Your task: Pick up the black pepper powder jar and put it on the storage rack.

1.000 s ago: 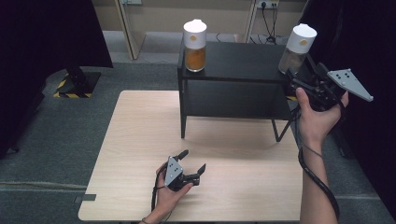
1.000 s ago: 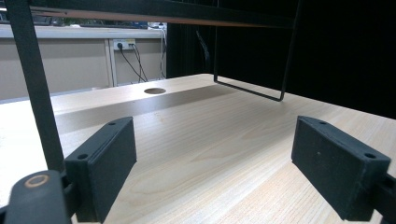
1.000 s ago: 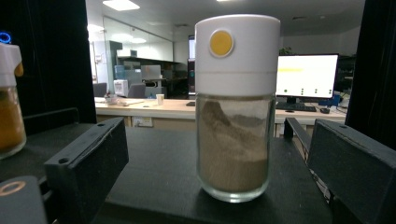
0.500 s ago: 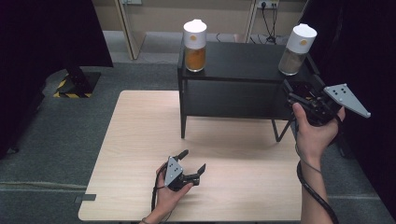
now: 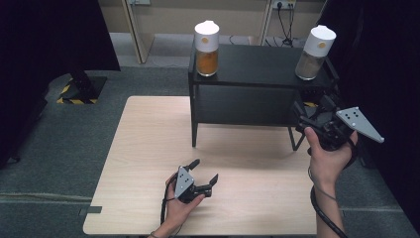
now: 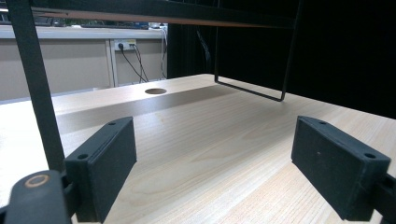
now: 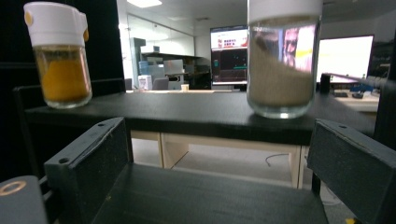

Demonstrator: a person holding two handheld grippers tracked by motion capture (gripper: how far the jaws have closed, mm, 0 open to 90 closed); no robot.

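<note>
Two white-lidded glass jars stand on a black shelf [image 5: 257, 64]. The one with orange powder [image 5: 207, 49] [image 7: 60, 60] is at its left end. The other, with beige powder [image 5: 313, 57] [image 7: 282, 60], is at its right end. My right gripper [image 5: 312, 108] [image 7: 219, 177] is held in the air off the shelf's right end, open, below and short of the beige jar, its jaws about level with the shelf top. My left gripper [image 5: 205, 170] [image 6: 215, 163] rests low on the wooden table [image 5: 148, 148], open with nothing between its fingers.
The shelf stands on thin black legs [image 6: 35, 84] at the table's far right, with a wire foot [image 6: 252, 88]. A round hole [image 6: 155, 91] is cut in the tabletop under it. Grey carpet surrounds the table; dark curtains hang left and right.
My right hand with its gripper has sunk and drawn back from the beige jar. The left gripper and both jars have stayed put.
</note>
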